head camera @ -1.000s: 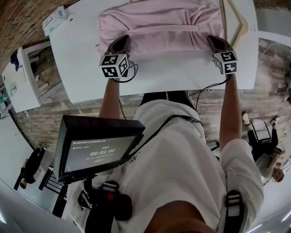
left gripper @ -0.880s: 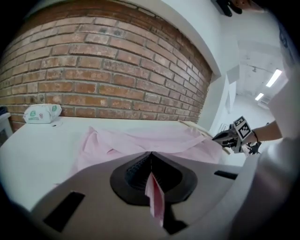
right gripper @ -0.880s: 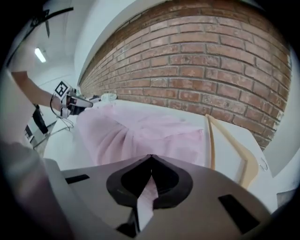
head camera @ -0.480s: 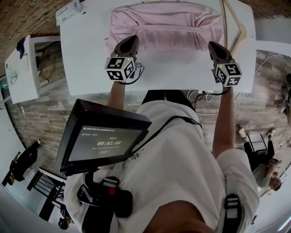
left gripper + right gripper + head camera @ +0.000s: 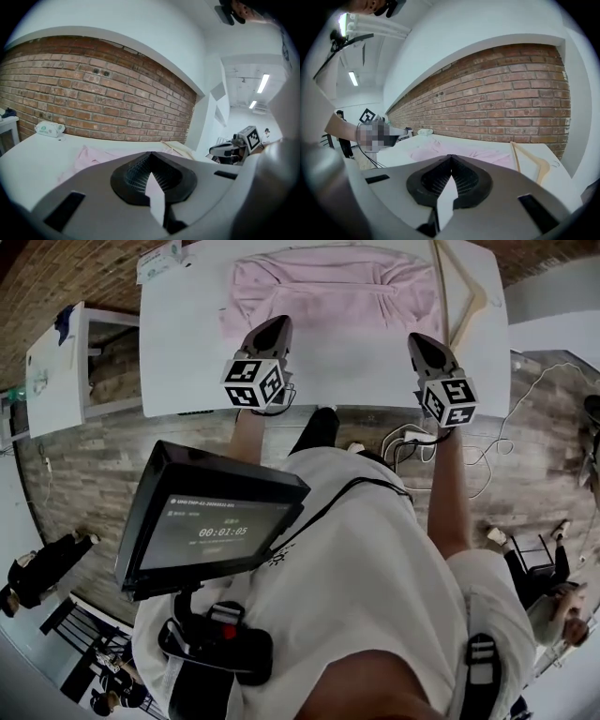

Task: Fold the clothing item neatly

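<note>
The pink garment (image 5: pixel 333 292) lies folded into a wide band at the far side of the white table (image 5: pixel 187 352). Its near edge has bunched pleats toward the right. My left gripper (image 5: pixel 278 322) hovers just short of the garment's near left edge, shut and empty. My right gripper (image 5: pixel 417 338) hangs over bare table near the front edge, also shut with nothing in it. In the left gripper view the garment (image 5: pixel 93 157) shows beyond the closed jaws of the left gripper (image 5: pixel 150 157). The right gripper view has the garment (image 5: pixel 454 152) ahead of the right gripper (image 5: pixel 451 157).
A wooden hanger (image 5: pixel 459 296) lies on the table right of the garment. A tissue pack (image 5: pixel 159 261) sits at the far left corner. A white side table (image 5: pixel 56 371) stands to the left. A monitor (image 5: pixel 211 526) hangs at the person's chest, and cables trail below the table's front edge.
Both grippers have drawn back from the garment's near edge toward the table's front. The garment stays flat where it lay.
</note>
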Demonstrator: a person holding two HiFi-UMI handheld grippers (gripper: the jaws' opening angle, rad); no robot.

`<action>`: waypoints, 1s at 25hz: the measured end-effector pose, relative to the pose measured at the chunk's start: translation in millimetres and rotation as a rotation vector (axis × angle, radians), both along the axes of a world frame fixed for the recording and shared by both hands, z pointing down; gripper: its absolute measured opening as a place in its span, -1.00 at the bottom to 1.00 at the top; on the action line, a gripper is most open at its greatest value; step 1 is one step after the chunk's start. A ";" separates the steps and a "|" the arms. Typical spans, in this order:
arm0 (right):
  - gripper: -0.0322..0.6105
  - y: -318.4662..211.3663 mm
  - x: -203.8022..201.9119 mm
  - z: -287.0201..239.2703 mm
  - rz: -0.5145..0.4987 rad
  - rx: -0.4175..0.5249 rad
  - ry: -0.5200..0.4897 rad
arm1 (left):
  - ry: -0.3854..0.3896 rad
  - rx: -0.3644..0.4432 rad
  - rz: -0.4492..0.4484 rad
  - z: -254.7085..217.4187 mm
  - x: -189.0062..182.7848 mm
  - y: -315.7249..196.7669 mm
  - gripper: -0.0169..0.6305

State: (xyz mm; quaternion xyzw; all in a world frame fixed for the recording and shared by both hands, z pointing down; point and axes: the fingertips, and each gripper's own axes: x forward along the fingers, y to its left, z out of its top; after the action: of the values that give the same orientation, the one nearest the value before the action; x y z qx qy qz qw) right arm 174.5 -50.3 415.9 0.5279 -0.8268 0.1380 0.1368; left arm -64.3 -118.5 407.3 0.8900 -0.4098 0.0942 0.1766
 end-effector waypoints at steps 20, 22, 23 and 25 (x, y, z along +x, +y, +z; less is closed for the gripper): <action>-0.89 199.9 -16.3 -60.7 -0.078 0.120 -0.007 | -0.003 0.152 -0.077 -78.5 9.5 223.9 -0.94; -0.89 200.3 -15.7 -61.9 -0.079 0.120 -0.019 | -0.004 0.154 -0.075 -76.6 12.7 224.8 -0.94; -0.89 201.4 -14.7 -61.5 -0.080 0.119 -0.020 | -0.002 0.152 -0.071 -74.7 15.2 226.1 -0.94; -0.89 204.3 -14.0 -60.4 -0.083 0.117 -0.020 | -0.005 0.148 -0.060 -70.4 19.0 230.5 -0.94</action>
State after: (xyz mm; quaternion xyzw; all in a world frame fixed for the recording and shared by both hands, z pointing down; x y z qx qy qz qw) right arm 160.5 154.0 355.6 0.4990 -0.8558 0.0891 0.1031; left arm -45.3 112.0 336.9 0.8876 -0.4426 0.0608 0.1122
